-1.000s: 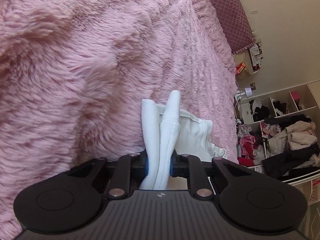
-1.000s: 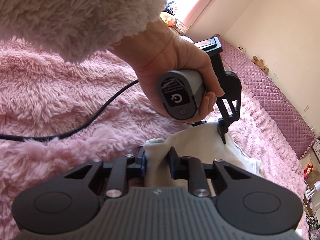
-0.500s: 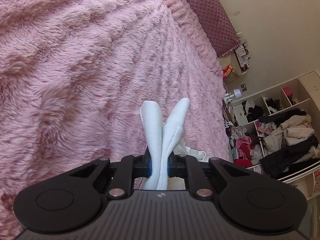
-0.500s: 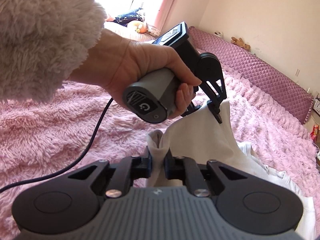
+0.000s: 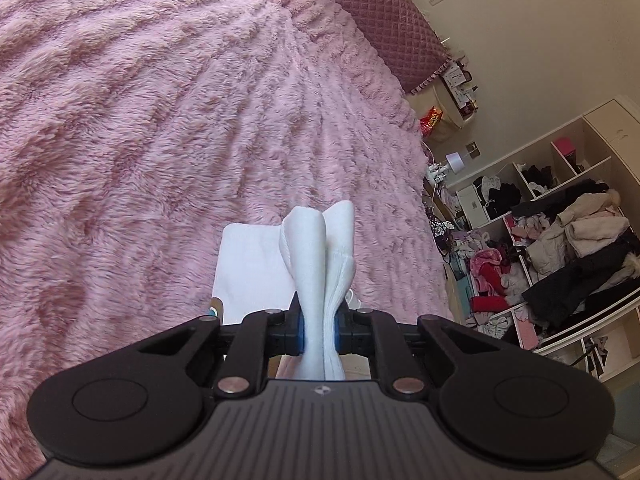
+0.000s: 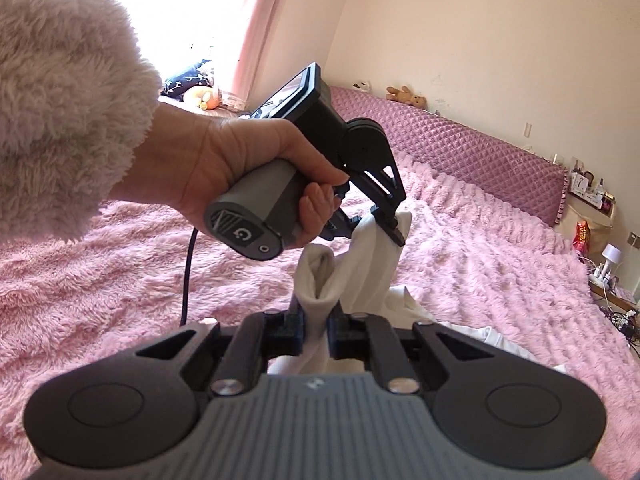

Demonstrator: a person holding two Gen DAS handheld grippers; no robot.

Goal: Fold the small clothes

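A small white garment (image 5: 256, 268) hangs lifted above the pink fluffy bedspread (image 5: 160, 120). My left gripper (image 5: 320, 336) is shut on a bunched edge of it, with folds sticking up between the jaws. My right gripper (image 6: 316, 336) is shut on another bunched edge of the white garment (image 6: 368, 268). In the right wrist view the left gripper (image 6: 384, 224) is held by a hand just ahead and a little higher, with cloth stretched between the two. The garment's lower part trails on the bed (image 6: 480, 332).
A quilted purple headboard (image 6: 460, 136) runs along the far wall. Open shelves stuffed with clothes (image 5: 560, 248) stand beyond the bed's right edge. A black cable (image 6: 188, 272) hangs from the left gripper's handle. A fluffy sleeve (image 6: 60, 120) fills the upper left of the right wrist view.
Both grippers have risen from the bed, lifting the white garment with them. They have stayed shut on the cloth. The left gripper is now higher and farther from the bedspread.
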